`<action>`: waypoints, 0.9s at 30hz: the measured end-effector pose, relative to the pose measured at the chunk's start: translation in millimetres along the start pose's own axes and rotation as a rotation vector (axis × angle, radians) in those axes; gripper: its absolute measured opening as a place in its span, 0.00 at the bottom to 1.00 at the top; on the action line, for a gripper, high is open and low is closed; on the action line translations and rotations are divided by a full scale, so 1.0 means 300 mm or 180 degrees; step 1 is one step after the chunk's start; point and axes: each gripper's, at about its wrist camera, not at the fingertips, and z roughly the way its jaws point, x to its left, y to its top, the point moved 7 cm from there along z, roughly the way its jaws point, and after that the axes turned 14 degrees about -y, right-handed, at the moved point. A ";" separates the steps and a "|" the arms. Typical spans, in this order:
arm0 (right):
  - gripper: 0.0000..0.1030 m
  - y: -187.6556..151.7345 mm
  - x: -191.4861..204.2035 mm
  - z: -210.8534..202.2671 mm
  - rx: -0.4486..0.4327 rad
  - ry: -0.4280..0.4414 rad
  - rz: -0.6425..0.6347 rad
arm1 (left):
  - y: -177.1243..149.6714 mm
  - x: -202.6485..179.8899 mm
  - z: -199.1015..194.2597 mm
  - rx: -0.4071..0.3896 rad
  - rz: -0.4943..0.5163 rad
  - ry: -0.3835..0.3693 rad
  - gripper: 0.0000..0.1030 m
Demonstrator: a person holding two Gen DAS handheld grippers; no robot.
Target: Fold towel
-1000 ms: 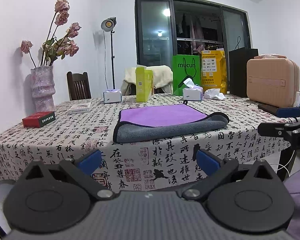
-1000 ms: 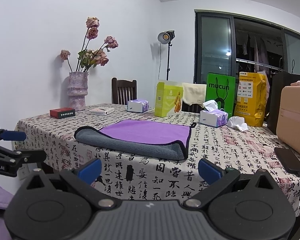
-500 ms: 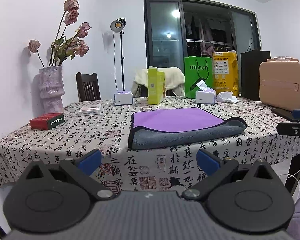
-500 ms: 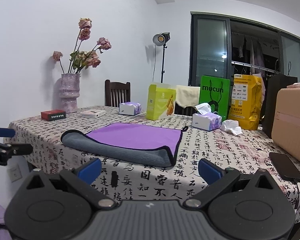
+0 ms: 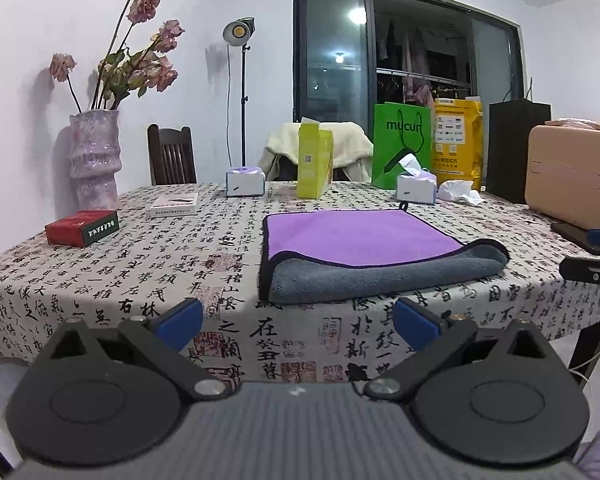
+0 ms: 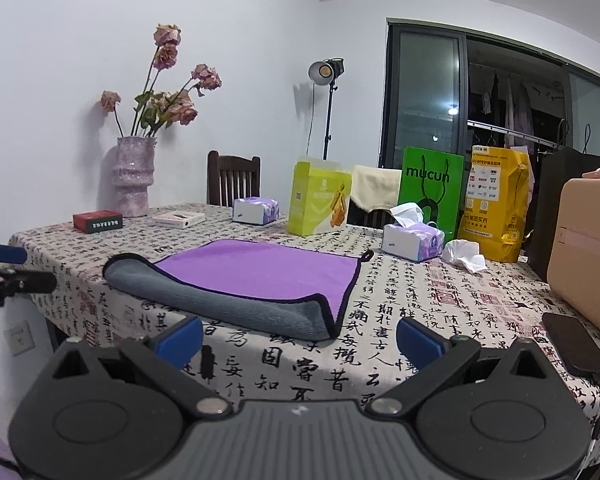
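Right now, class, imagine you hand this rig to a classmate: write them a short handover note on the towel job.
Left gripper: open, holding nothing, short of the table edge.
Right gripper: open, holding nothing, also short of the table edge.
Towel: flat on the tablecloth near the front edge, purple face up, grey strip along the near side, hanging loop at a far corner.
Done: it appears folded over once already.
Left: probably another fold; no fingers touch it yet.
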 end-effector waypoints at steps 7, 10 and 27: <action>1.00 -0.011 -0.005 0.084 0.0059 0.0009 -0.0040 | 0.025 0.037 0.068 0.0061 0.0025 -0.0031 1.00; 1.00 -0.015 -0.006 0.115 0.0023 0.0051 -0.0079 | 0.034 0.043 0.104 0.0093 0.0034 -0.0067 1.00; 0.74 0.031 0.016 0.385 0.0158 0.0490 -0.0045 | 0.083 0.152 0.343 0.0334 -0.0136 -0.0274 0.74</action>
